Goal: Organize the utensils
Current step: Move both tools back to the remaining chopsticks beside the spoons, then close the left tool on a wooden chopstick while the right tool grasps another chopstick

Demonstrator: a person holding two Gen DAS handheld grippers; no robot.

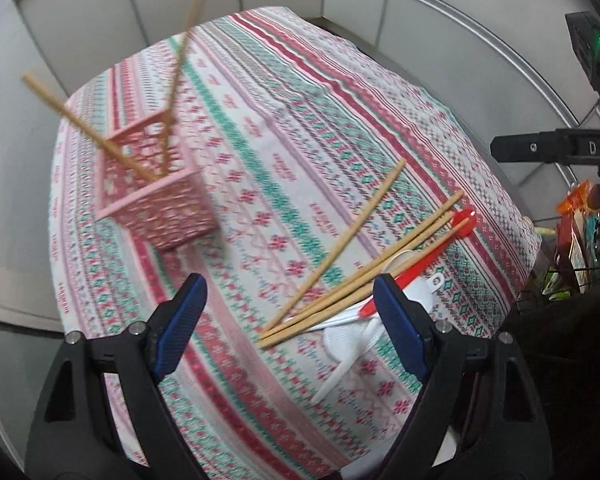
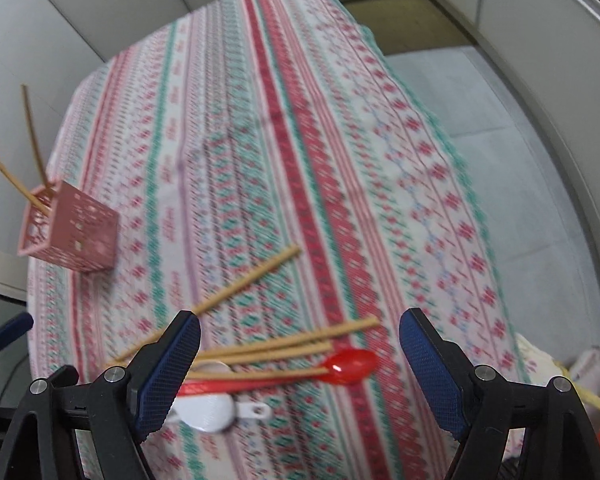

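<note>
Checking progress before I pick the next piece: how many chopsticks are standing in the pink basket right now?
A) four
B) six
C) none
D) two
D: two chopsticks lean out of the pink basket, while the other chopsticks lie on the tablecloth with the red spoon; both grippers, left and right, are open and empty.

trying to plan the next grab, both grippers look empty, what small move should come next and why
Probably lower the open right gripper onto the loose chopsticks below it: two chopsticks already stand in the pink basket, these still lie on the tablecloth.
</note>
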